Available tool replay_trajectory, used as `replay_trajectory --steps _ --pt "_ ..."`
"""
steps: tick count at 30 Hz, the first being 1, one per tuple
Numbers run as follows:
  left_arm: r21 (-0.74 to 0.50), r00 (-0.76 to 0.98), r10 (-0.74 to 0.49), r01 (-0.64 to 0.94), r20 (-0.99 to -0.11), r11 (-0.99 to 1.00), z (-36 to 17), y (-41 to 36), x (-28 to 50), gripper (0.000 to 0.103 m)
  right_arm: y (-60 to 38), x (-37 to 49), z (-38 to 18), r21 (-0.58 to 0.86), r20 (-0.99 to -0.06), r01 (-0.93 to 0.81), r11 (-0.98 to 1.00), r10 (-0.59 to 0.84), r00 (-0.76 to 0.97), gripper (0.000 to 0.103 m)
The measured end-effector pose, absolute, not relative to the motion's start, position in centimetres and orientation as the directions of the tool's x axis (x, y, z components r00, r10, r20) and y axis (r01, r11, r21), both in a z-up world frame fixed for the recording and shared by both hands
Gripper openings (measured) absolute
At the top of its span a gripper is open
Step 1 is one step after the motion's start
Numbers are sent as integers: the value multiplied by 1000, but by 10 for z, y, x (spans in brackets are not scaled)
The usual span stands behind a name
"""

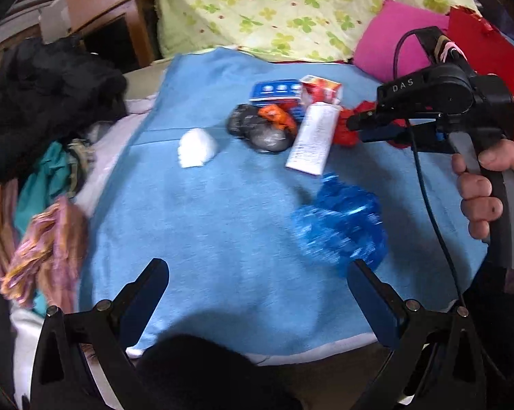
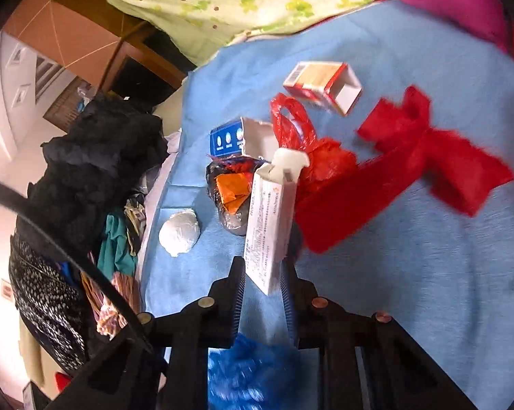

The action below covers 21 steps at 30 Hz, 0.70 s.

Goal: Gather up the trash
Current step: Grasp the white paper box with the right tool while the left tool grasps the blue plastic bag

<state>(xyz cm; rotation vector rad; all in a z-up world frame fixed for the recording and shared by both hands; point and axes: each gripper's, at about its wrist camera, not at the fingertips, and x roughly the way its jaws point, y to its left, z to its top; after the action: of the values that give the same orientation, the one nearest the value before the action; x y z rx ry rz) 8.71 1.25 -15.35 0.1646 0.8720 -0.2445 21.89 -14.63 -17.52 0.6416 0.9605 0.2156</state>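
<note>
Here, right gripper (image 2: 262, 287) jaws tight on white carton (image 2: 268, 225), mid-cloth.

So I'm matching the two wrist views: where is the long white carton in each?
Left wrist: the long white carton lies right of centre, beside the right gripper.
Right wrist: low centre, standing between the fingers.
Shared landmark: the white paper ball.
</note>
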Motion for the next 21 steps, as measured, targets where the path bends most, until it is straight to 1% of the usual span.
replay_trajectory --steps 4,5,6,7,8,9,10,11,12,13,14,18,21 --pt "-29 600 -252 356 -760 934 -158 -13 100 103 -159 217 -177 630 -686 135 765 465 560 25" --pt "-50 590 -283 380 -756 924 -160 -18 102 103 -162 217 -180 639 -686 148 754 472 554 32" --pt "-73 574 -313 402 -757 913 -165 -23 106 103 -164 217 -182 644 -689 160 748 477 547 41" --pt "-93 555 -332 414 -762 906 -171 -27 109 103 -166 218 -185 649 -694 177 740 482 535 69" --pt "-104 542 -340 418 -769 902 -176 -28 114 101 -167 219 -186 658 -691 188 729 486 535 83" --pt "-123 526 -353 422 -774 898 -183 -29 118 94 -169 218 -186 666 -682 189 722 486 546 83" --pt "-147 501 -365 422 -785 895 -190 -28 122 70 -167 219 -184 666 -677 184 723 483 555 83" --pt "-178 471 -382 421 -795 889 -195 -25 126 43 -165 222 -183 657 -681 178 733 475 558 83" --pt "-214 440 -400 414 -804 885 -199 -21 133 37 -162 224 -181 643 -688 171 746 465 556 83" --pt "-260 430 -433 403 -793 877 -199 -12 136 35 -157 229 -179 626 -701 169 761 455 550 83" --pt "-273 441 -444 398 -780 876 -197 -5 136 32 -152 234 -177 612 -713 169 773 447 541 83" --pt "-258 506 -423 365 -751 895 -179 28 140 29 -131 256 -176 557 -761 192 808 404 508 83" --pt "-242 532 -383 317 -755 917 -172 50 142 29 -115 276 -185 521 -799 247 817 365 478 83"
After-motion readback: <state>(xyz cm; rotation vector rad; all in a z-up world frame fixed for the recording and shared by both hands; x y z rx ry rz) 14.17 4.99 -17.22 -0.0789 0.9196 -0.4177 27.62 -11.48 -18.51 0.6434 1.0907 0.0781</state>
